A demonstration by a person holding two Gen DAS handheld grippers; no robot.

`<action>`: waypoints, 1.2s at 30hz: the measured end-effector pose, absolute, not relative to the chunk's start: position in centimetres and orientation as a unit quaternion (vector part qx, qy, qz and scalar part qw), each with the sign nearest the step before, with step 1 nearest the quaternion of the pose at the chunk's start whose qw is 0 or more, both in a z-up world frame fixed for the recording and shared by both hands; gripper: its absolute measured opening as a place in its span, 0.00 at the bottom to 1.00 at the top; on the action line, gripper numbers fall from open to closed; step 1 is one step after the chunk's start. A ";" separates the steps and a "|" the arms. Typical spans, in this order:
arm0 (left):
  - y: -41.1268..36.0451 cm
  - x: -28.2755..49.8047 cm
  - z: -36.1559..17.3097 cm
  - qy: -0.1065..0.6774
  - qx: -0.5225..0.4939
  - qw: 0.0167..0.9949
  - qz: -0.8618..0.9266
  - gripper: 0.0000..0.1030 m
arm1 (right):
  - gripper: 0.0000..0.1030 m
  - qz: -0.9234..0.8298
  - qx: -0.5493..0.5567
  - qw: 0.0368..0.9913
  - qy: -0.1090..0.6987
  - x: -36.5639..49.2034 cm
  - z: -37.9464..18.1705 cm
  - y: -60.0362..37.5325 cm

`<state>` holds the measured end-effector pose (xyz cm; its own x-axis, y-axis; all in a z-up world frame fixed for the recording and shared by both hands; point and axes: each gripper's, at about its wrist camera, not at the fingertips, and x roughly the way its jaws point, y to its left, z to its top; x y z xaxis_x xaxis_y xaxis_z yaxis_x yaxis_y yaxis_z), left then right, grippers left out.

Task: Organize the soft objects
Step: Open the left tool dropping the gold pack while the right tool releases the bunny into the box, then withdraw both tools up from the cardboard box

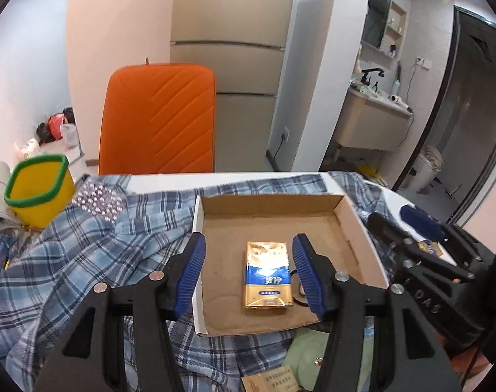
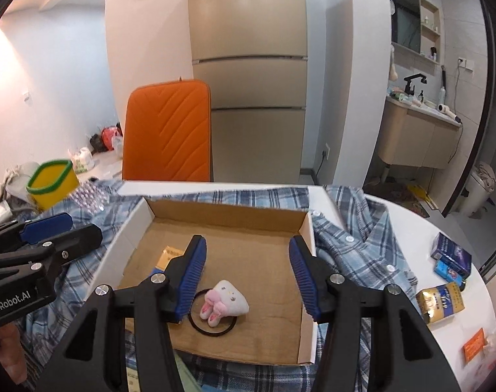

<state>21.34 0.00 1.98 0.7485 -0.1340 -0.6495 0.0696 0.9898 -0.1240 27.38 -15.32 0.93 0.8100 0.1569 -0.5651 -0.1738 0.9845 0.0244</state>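
Note:
A shallow cardboard box point(image 1: 352, 225) point(image 2: 306, 245) lies on a blue plaid shirt point(image 1: 94, 238) point(image 2: 355, 245). Inside it lie a gold and blue soft pack point(image 1: 268, 276) point(image 2: 168, 256) and a small white plush bunny on a black hair tie point(image 2: 224, 302). My left gripper point(image 1: 249, 274) is open above the box, its fingers either side of the gold pack. My right gripper point(image 2: 246, 277) is open above the box, its fingers either side of the bunny. Each gripper also shows at the edge of the other's view.
A yellow cup with a green rim point(image 1: 40, 189) point(image 2: 53, 184) stands at the table's left. Blue packs point(image 2: 450, 256) and a gold pack point(image 2: 439, 302) lie on the white table point(image 2: 444, 343) at right. An orange chair back point(image 1: 158, 121) stands behind. A green cloth point(image 1: 308, 356) lies in front.

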 end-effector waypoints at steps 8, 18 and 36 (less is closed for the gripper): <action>0.0 17.7 6.6 0.290 -0.036 0.955 -0.054 0.53 | 0.54 0.079 -0.017 0.973 0.217 22.0 6.3 -16.2; 0.4 12.3 10.9 0.229 -0.030 0.970 -0.069 0.53 | 0.54 0.075 -0.019 0.984 0.162 15.5 9.5 -17.3; 1.4 5.4 9.2 0.184 -0.035 0.980 -0.068 0.69 | 0.55 0.083 -0.018 0.986 0.144 8.9 8.5 -18.4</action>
<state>5.43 1.40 9.21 0.9228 -0.1466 -0.3562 0.1208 0.9883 -0.0936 8.86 -18.37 8.49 0.9450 0.1582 -0.2864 -0.1683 0.9857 -0.0109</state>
